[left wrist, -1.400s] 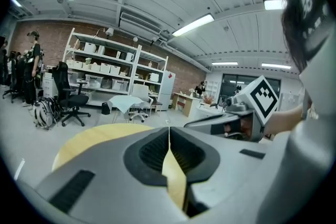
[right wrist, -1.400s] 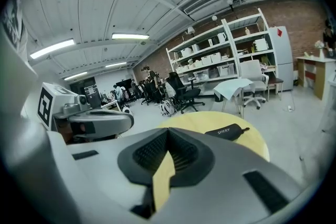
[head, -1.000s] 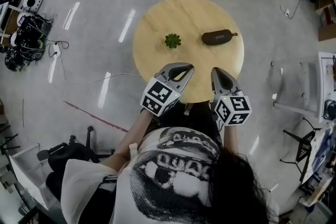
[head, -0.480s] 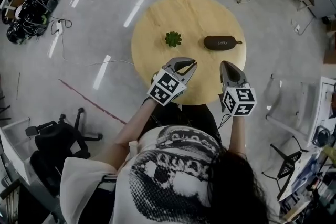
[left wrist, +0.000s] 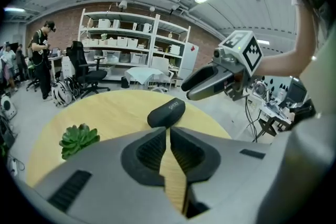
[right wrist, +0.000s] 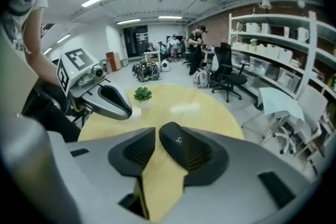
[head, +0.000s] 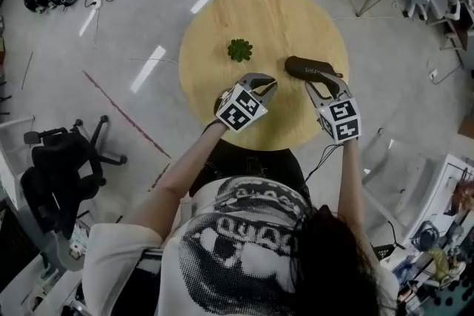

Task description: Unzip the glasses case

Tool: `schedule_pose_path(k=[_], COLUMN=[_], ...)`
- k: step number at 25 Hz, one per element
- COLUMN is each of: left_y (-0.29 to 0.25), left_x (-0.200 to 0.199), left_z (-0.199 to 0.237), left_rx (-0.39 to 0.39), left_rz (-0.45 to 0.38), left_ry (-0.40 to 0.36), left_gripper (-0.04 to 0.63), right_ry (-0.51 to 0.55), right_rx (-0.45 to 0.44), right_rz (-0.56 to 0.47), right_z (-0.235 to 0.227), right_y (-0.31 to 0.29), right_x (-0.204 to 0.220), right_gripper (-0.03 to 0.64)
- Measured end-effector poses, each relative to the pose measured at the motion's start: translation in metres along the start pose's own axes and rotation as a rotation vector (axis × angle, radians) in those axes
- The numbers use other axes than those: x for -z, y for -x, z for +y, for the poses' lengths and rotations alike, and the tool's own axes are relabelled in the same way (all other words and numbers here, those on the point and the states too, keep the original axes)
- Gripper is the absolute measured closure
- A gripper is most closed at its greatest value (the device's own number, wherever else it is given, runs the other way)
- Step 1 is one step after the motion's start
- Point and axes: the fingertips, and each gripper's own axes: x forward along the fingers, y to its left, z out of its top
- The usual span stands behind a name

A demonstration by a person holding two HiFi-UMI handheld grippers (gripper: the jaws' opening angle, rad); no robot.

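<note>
reaching in over the near edge of the round wooden table (head: 252,11), we have both tools aimed at the glasses case (head: 307,68). it lies flat toward the right of the tabletop, well apart from the small green plant (head: 238,49) near the middle. the right gripper (head: 324,83) is the closer one. its tips sit at the case's near side and its jaws are opening. the rounded end of the case shows just ahead in the gap, but neither pad presses on it. we judge that it is spreading to take hold of the case or its zip, since nothing can be pulled until something is pinched. the left gripper (head: 261,81) hangs to the left, near the case but apart from it. its jaws are pressed together, with only bare tabletop seen past them. we read it as placed to steady the body while the other tool works the zip.

the case is a dark, oblong, hard-looking shell with rounded ends and a slightly domed top. it carries a short line of pale lettering too small for us to read. it looks closed all the way round, so the unzipping is not yet begun. we cannot tell where the zip pull lies, because in the head view the right gripper covers part of the case's right end.
</note>
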Motion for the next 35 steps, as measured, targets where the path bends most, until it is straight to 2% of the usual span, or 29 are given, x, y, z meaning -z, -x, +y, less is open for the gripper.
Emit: schedule_pose_path(k=[2, 5, 8, 13, 20, 26, 30, 32, 33, 35], left_y=[-0.013, -0.027, -0.035, -0.056, -0.08, -0.093, -0.097, -0.096, -0.095, -0.093], left_x=[0.004, 0.01, 0.017, 0.026, 0.045, 0.035, 0.035, 0.036, 0.037, 0.038], left_z=[0.004, 0.009, 0.016, 0.027, 0.027, 0.031, 0.028, 0.028, 0.028, 0.027], left_rx=[-0.022, -0.045, -0.059, -0.074, -0.044, -0.043, -0.035, -0.032, -0.03, -0.018], left_rz=[0.033, 0.08, 0.107, 0.157, 0.273, 0.233, 0.237, 0.24, 0.242, 0.242], left_ry=[-0.007, -0.019, -0.007, -0.004, -0.12, -0.094, -0.122, -0.138, -0.144, -0.149], left_gripper=[0.578, 0.575, 0.518, 0.511, 0.483, 0.485, 0.49, 0.525, 0.569, 0.569], right_ry=[0.079, 0.246, 0.389, 0.522, 0.554, 0.519, 0.49, 0.476, 0.471, 0.463], right_rx=[-0.08, -0.153, -0.249, -0.396, -0.506, -0.549, -0.554, -0.55, -0.547, -0.535], right_rz=[0.051, 0.131, 0.223, 0.32, 0.37, 0.353, 0.35, 0.343, 0.34, 0.337], right_z=[-0.008, -0.022, -0.024, -0.024, -0.019, -0.018, -0.017, -0.018, -0.017, -0.016], right_y=[-0.011, -0.026, -0.044, -0.063, -0.072, -0.073, -0.075, -0.075, -0.076, -0.076], right_x=[0.007, 0.015, 0.025, 0.038, 0.049, 0.048, 0.051, 0.05, 0.049, 0.049], right_gripper=[0.435, 0.407, 0.361, 0.35, 0.341, 0.337, 0.333, 0.333, 0.333, 0.333])
